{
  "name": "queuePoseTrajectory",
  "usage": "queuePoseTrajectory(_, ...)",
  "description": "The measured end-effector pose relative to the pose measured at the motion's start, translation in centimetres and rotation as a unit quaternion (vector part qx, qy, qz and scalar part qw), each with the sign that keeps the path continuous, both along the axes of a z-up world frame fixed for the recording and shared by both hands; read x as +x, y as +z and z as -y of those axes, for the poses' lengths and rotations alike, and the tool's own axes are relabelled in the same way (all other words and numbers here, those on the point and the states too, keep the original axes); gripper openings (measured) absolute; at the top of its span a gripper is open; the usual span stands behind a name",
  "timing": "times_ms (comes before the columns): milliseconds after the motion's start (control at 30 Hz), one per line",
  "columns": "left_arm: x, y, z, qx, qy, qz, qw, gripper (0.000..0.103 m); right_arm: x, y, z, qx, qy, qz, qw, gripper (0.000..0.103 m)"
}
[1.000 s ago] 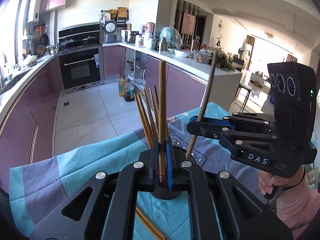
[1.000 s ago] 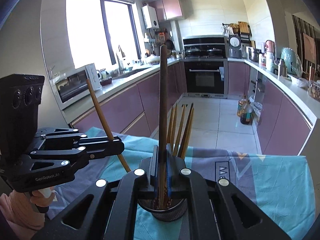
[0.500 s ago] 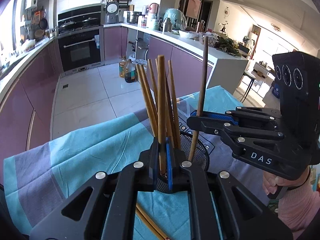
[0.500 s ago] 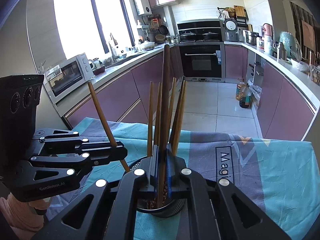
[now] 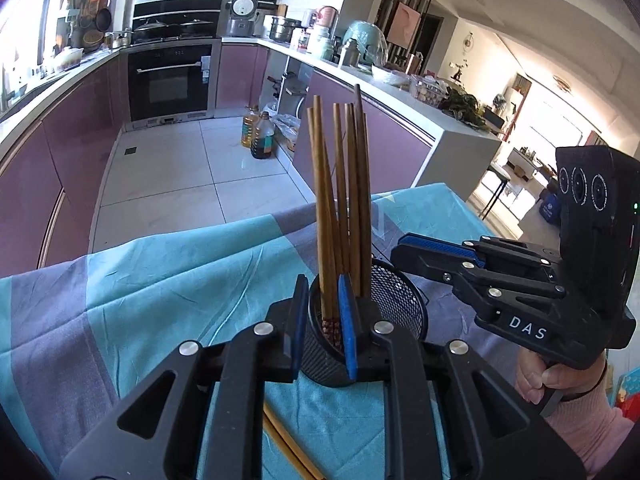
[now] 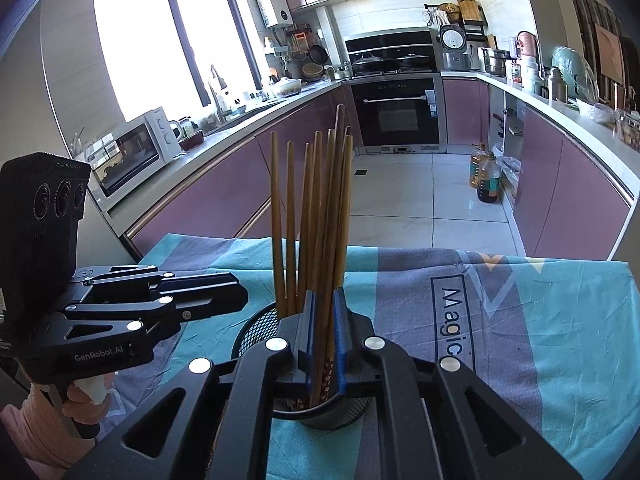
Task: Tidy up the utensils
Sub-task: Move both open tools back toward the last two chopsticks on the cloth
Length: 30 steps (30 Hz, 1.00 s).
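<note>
Worktop (image 6: 560, 320) is wearing a teal-and-grey cloth (image 5: 168, 280) w/ "Magic" lettering, sitting in a kitchen w/ mauve cabinets (image 6: 224, 200), a black built-in oven (image 6: 396, 108), pale tiled floor (image 5: 168, 168) and a bright window (image 6: 160, 40). Two oil bottles (image 5: 258, 132) are standing on the floor by the counter.

Black mesh holder (image 5: 396, 300) is standing upright on the cloth. Chopsticks (image 5: 340, 200) are standing in it, long axes near vertical, thin tips up and fanning slightly apart; patterned ends are pointing down into the cup. Two more chopsticks (image 5: 288, 448) are lying flat on the cloth, running diagonally under the left tool.

Left tool (image 5: 323, 324) is just opening – blue pads are straddling a chopstick over the holder, gap showing either side, not pinching. Right tool (image 6: 322, 336) is likewise parting slightly – sticks passing between its pads, no clear clamp.
</note>
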<state>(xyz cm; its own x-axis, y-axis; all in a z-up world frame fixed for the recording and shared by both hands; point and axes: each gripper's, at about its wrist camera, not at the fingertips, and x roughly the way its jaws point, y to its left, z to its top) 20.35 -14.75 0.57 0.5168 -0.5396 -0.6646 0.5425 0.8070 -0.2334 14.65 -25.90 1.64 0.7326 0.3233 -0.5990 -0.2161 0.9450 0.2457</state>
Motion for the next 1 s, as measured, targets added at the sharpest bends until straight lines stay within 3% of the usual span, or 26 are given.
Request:
queuePoseTrajectory(100,-0.8,0.0,-1.3,-0.014,0.011,0.01,0.9998,0.021,-0.8,0.1,-0.3,0.005,0.007,0.007,1.0,0.023)
queuePoseTrajectory(267,-2.6,0.4,-3.9,-0.027,0.033,0.04,0.9983,0.031,-3.0,0.6,-1.2,0.012,0.027,0.029,0.999,0.027)
queuePoseTrajectory(433,-4.8,0.6,-6.4,-0.036,0.062,0.064,0.9954,0.045,-5.6,0.5,-3.1,0.007,0.065,0.041,0.997,0.038)
queuePoseTrajectory(500,-5.8,0.2,-7.4,-0.037,0.078,0.069,0.9939,0.05,-6.2,0.0,-4.1,0.005,0.079,0.036,0.996,0.039)
queuePoseTrajectory(600,-7.1,-0.4,-8.6,-0.031,0.1,0.081,0.9912,0.067,-6.9,-1.2,-5.6,-0.005,0.094,0.023,0.995,0.042)
queuePoseTrajectory(700,-8.4,-1.3,-9.7,-0.018,0.118,0.088,0.989,0.073,-6.9,-2.6,-6.6,-0.016,0.101,0.002,0.995,0.045)
queuePoseTrajectory(800,-9.4,-2.0,-10.3,-0.002,0.141,0.096,0.9852,0.086,-6.7,-4.2,-7.1,-0.014,0.103,-0.022,0.994,0.045)
queuePoseTrajectory(1000,-11.3,-3.4,-11.6,0.012,0.159,0.101,0.982,0.09,-6.6,-7.0,-8.2,-0.018,0.101,-0.059,0.993,0.045)
